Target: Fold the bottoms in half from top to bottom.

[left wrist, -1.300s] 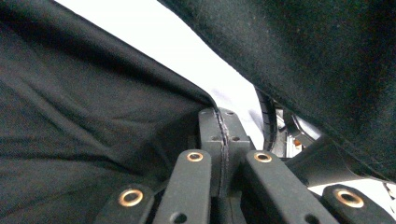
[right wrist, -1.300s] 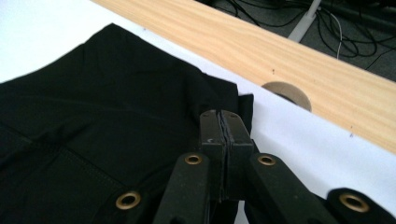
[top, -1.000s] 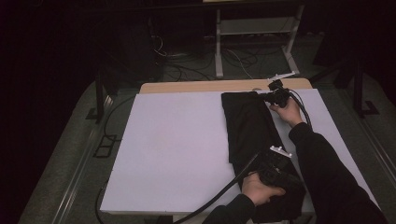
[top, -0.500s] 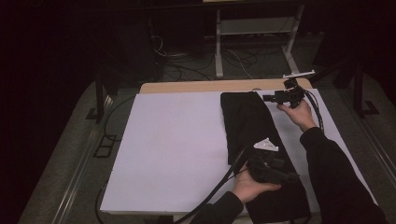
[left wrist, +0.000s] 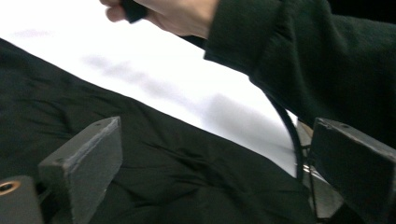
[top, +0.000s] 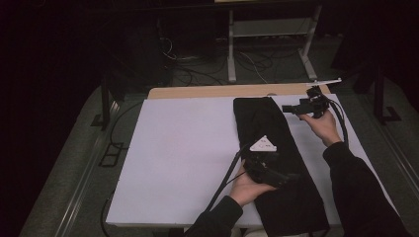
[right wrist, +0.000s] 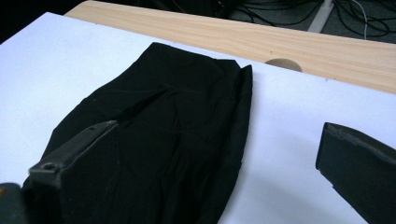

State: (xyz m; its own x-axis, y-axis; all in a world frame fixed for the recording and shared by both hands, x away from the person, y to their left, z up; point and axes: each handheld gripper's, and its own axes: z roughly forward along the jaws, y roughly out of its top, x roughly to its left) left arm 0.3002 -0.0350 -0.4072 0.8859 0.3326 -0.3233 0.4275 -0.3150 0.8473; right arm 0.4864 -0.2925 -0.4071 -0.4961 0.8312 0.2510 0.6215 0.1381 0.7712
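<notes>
The white table top carries the black garment, a long strip running from twelve o'clock to five o'clock. Left gripper hovers over its middle, right gripper at one o'clock beside its far end. Both sets of jaws have just been opening and stand released, nothing between them.

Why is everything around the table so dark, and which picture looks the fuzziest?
In the high view the lamp light falls on the white table cover while the floor and room behind stay dim. The left gripper view is fuzziest: the sleeve and the black cloth sit close and soft, with blurry grey shadows on the cover. The right gripper view is brightest; its near jaws look smeared.
</notes>
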